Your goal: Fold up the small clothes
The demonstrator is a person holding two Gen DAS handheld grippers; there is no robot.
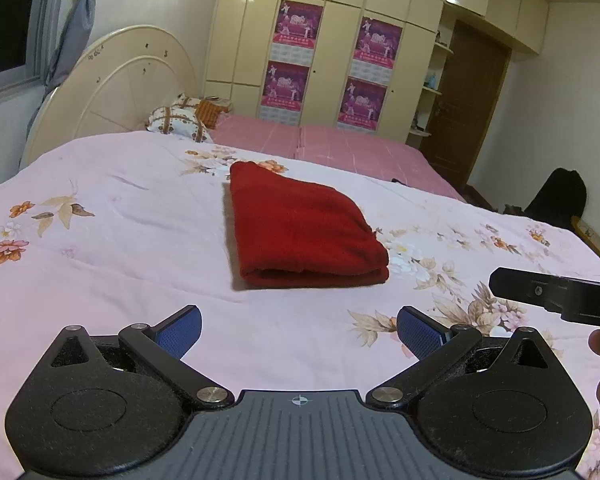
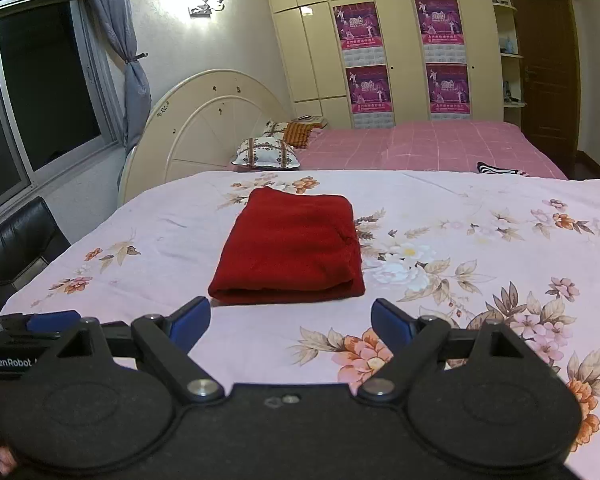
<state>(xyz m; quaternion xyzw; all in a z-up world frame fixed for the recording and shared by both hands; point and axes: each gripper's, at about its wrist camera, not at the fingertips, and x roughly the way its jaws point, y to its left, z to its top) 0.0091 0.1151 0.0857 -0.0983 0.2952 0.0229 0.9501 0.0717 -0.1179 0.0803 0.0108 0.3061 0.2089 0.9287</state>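
A red garment (image 1: 300, 228), folded into a thick rectangle, is seen lying flat at the centre of both views on a pale pink floral bedspread (image 1: 100, 260), its doubled edge turned toward the cameras. Nothing is laid on it, and bare bedspread is seen between it and both claws. The left gripper (image 1: 299, 334) is held low in the frame, just short of the garment's near edge, its blue pads (image 1: 184, 330) spread wide with nothing between them. The right gripper (image 2: 291, 322) is likewise held wide apart and empty, the garment's fold being seen just above the gap. Part of the right gripper is caught at the right edge of the left view, with fingers behind it. Beyond the spread, a pink checked sheet (image 2: 440, 144), patterned pillows (image 2: 266, 153) and a cream rounded headboard (image 2: 204, 128) are noted; a wardrobe bearing magenta posters (image 2: 446, 20) fills the upper frame, a brown door (image 2: 548, 60) upper right, a dark window and grey curtain (image 2: 120, 32) upper left.
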